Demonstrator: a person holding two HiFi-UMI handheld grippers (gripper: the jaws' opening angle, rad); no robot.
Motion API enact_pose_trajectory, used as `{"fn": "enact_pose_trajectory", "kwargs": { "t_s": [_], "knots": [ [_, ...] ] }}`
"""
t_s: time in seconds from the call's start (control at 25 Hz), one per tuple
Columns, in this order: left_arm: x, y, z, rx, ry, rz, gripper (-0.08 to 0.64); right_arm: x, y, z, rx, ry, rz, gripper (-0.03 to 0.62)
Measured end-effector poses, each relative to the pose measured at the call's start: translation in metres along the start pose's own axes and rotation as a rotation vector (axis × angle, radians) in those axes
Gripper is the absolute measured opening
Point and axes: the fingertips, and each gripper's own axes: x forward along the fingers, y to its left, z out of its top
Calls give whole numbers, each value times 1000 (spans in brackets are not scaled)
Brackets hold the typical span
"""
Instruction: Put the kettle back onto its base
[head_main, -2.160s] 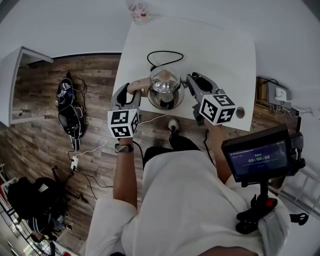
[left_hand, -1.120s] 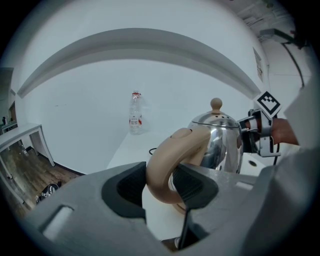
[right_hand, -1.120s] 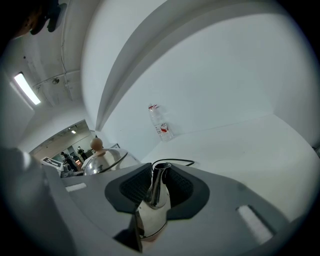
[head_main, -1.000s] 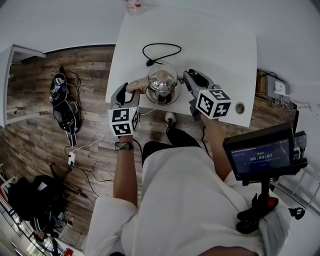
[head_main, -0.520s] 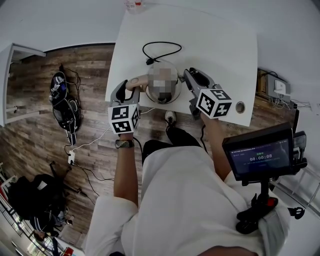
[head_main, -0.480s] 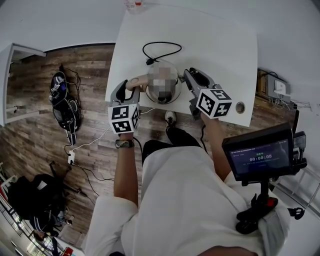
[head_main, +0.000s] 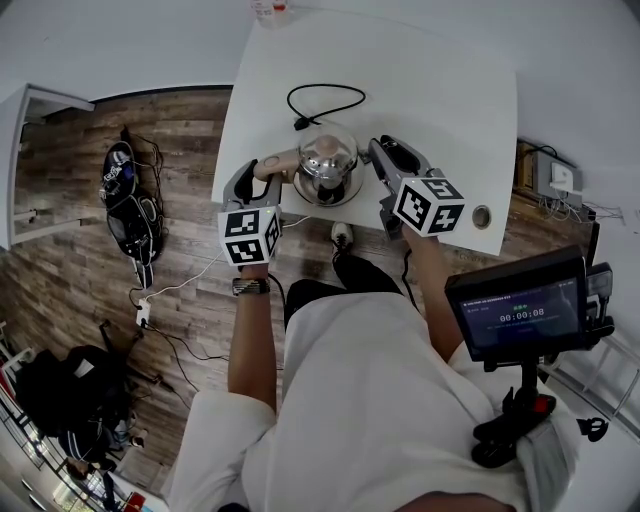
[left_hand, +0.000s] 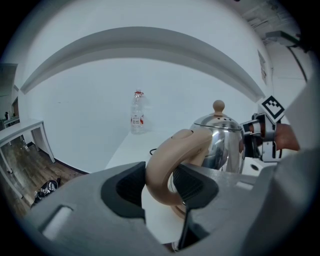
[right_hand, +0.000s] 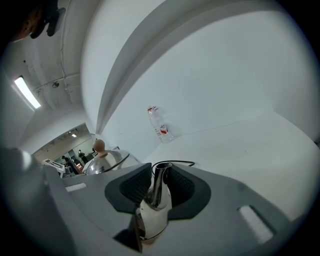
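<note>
The kettle (head_main: 327, 168) is upright over the table (head_main: 430, 90), close to the edge nearest the person. Whether it is seated on its base cannot be determined from any view.

Left gripper (left_hand: 160, 189): positioned on the left side of the kettle. Its jaws are clenched on the beige loop handle (left_hand: 172, 157), with a pad pressed against each side of the loop.

Right gripper (right_hand: 158, 184): positioned on the opposite side of the kettle. Its jaws are clenched on the polished metal spout (right_hand: 161, 176), which stands upright between the two pads.

The round beige knob (left_hand: 218, 106) sits at the top centre of the kettle lid.

A black cable (head_main: 325, 100) lies in a loop on the table just behind the kettle. A clear plastic bottle (left_hand: 137, 112) stands well beyond the kettle, at the far edge of the table.
</note>
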Motion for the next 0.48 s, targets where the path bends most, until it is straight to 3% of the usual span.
{"fn": "enact_pose_trajectory", "kwargs": {
  "t_s": [0.48],
  "knots": [
    [-2, 1, -11, -8, 14, -2, 176, -5, 5, -6, -10, -2, 9, 86]
  ]
}}
